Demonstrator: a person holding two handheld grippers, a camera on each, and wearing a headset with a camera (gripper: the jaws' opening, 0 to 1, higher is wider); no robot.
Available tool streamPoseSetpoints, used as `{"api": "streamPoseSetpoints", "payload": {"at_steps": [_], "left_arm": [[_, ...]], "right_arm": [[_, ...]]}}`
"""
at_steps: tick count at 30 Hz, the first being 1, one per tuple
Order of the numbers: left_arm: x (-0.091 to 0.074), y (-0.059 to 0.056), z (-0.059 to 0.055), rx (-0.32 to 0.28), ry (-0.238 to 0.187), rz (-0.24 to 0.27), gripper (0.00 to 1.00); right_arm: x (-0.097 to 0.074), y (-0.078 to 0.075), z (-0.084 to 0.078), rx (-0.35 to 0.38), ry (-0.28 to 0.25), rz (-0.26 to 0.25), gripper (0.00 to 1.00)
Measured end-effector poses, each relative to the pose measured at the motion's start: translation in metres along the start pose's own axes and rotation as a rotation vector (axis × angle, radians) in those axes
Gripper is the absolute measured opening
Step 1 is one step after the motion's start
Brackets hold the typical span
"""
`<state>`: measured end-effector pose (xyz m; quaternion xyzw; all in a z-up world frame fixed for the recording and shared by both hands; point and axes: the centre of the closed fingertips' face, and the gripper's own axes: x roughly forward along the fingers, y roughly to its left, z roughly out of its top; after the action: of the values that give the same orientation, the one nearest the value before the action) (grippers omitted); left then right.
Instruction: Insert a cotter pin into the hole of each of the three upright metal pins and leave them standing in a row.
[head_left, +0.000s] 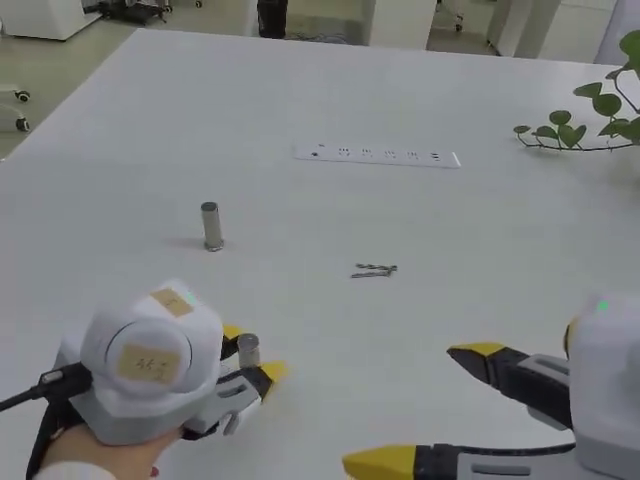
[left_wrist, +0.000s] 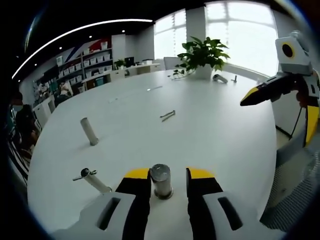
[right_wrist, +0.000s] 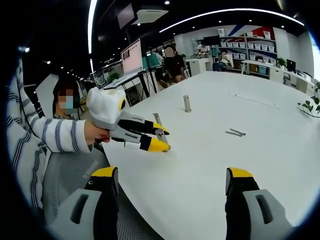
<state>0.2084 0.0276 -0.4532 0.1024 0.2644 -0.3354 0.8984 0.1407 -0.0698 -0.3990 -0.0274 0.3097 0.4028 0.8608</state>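
Cotter pins (head_left: 375, 271) lay flat on the table (head_left: 450, 230) ahead of the right gripper (head_left: 412, 408), its fingers wide open and empty, long axis roughly across them, farther from the left gripper (left_wrist: 168, 175), whose fingers closely flanked an upright metal pin (left_wrist: 161, 181), a slight gap showing.

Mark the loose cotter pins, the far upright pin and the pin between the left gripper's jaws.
Cotter pins (head_left: 375, 271), head view, middle of the pair.
Far pin (head_left: 211, 226), head view, mid-shaft.
Pin between the jaws (left_wrist: 161, 181), left gripper view, side of its shaft.
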Motion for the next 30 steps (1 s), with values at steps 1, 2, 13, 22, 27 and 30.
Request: {"api": "streamPoseSetpoints", "payload": {"at_steps": [1,2,13,22,27,30], "left_arm": [[-0.001,-0.001,0.001,-0.002,-0.002,-0.009,0.3],[-0.003,-0.005,0.006,-0.007,-0.015,-0.034,0.33],[-0.039,-0.015,0.031,-0.015,-0.11,-0.172,0.58],[-0.063,-0.009,0.028,-0.035,-0.123,-0.206,0.79],[-0.072,-0.009,0.026,-0.09,-0.141,-0.225,0.86],[-0.077,-0.008,0.025,-0.113,-0.147,-0.231,0.88]], "right_arm": [[0.0,0.0,0.0,-0.001,-0.001,0.0,0.87],[0.0,0.0,0.001,-0.002,-0.001,-0.001,0.87],[-0.001,-0.006,0.005,-0.013,-0.001,-0.015,0.87],[-0.001,-0.016,0.007,-0.029,0.015,-0.033,0.87],[0.0,-0.026,0.01,-0.054,0.034,-0.046,0.86],[0.001,-0.031,0.011,-0.075,0.054,-0.05,0.84]]}}
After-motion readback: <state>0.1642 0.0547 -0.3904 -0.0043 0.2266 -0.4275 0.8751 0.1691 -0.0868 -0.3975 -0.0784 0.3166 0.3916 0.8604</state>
